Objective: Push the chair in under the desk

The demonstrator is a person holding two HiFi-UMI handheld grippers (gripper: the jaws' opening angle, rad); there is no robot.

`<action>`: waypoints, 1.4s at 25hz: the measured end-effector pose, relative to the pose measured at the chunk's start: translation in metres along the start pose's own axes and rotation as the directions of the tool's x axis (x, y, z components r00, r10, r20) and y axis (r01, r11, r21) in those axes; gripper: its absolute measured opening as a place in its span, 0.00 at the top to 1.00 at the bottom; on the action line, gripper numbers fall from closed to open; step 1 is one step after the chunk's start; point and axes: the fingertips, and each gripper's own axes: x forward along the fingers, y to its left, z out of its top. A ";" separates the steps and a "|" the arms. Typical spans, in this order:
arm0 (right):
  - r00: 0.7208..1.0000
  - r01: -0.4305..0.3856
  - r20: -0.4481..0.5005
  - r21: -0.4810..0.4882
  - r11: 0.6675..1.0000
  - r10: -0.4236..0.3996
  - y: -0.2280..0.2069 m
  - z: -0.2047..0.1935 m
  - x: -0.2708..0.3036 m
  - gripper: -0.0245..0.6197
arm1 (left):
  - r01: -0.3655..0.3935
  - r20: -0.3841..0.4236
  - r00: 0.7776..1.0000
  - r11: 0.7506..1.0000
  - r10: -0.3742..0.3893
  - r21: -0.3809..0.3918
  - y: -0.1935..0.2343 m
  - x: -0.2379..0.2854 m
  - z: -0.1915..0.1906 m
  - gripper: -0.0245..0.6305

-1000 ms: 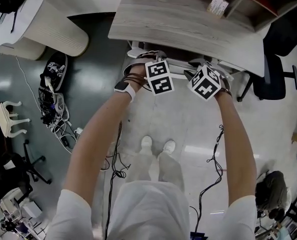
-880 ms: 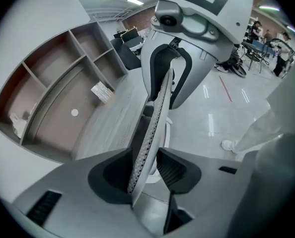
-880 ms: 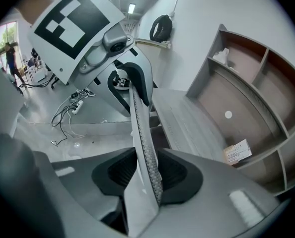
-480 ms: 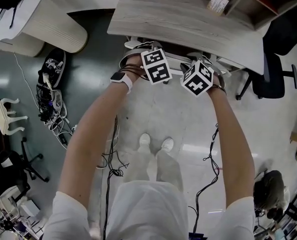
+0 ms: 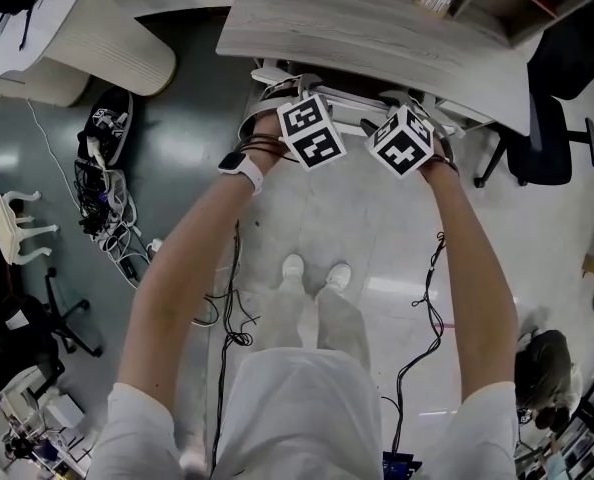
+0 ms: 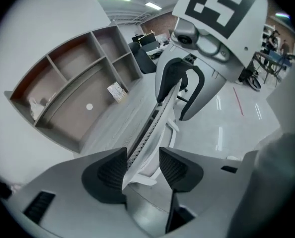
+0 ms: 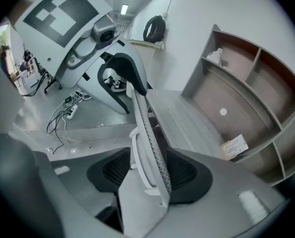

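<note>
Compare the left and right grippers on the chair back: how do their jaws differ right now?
The left gripper sits at the chair back's left end, the right gripper at its right end. In the left gripper view the back lies by the left-hand pad; in the right gripper view it sits nearer the right-hand pad. Shared: both straddle the back's top edge, both have just been opening their jaws, and neither clamps it.
</note>
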 end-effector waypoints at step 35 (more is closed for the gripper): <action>0.922 0.120 0.330 0.256 0.959 -0.203 0.107 0.028 -0.206 0.88 | 0.010 0.325 0.916 0.798 0.234 -0.602 -0.065 -0.212 -0.012 0.95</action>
